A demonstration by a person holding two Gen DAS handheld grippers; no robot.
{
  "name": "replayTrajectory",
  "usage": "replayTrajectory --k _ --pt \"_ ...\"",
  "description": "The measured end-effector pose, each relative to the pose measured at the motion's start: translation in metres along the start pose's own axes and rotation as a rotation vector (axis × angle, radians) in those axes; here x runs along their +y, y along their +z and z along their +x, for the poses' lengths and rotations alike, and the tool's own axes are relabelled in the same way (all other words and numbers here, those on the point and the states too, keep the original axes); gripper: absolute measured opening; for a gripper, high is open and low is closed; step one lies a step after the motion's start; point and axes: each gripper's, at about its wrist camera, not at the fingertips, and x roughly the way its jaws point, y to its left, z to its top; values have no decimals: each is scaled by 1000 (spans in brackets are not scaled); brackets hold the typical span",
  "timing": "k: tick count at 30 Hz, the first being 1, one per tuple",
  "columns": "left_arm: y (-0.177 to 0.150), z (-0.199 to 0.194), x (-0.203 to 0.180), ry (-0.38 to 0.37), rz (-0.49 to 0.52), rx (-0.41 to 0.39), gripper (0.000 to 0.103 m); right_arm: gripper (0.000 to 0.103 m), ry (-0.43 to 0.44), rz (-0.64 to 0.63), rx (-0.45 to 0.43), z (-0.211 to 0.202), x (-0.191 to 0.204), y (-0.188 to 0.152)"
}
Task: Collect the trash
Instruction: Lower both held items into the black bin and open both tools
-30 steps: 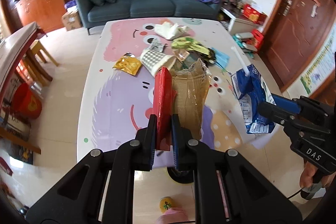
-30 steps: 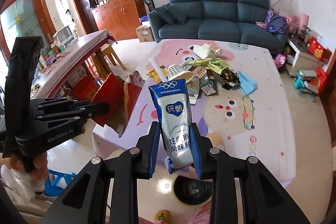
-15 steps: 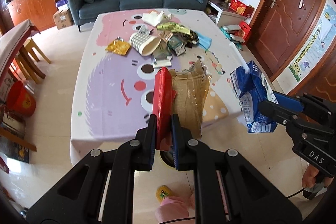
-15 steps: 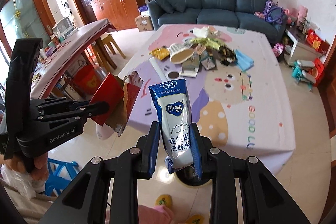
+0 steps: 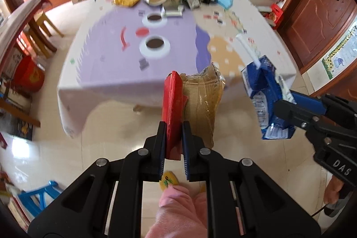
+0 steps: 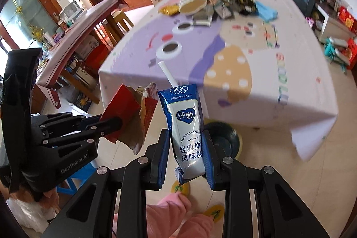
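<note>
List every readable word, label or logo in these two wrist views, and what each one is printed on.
"纯甄": yogurt pouch in the right gripper.
"FLAVORED YOGHURT": same pouch, last letters partly hidden.
"经典原" / "风味酸": pouch, lower lines, cut off by the finger.
Olympic rings: pouch top; the small line beneath is too small to read.
"GenRobot.AI": left gripper body.
"DAS": right gripper body in the left wrist view.
Red cardboard piece: no readable text.

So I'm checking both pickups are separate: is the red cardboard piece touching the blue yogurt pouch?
Apart. The right wrist view shows floor between the red cardboard piece and the blue yogurt pouch; the left wrist view shows the same gap.
</note>
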Motion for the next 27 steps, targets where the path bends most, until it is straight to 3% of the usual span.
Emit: replayTrajectory --k 12,20,27 --pt "-43 79 -23 36 -40 83 10 27 -14 42 82 96 -53 -39" --pt "-57 170 -23 57 -76 137 10 27 -39 36 87 192 -89 -55" --pt "-72 272 -31 63 -88 150 11 27 -54 28 116 281 -125 -78"
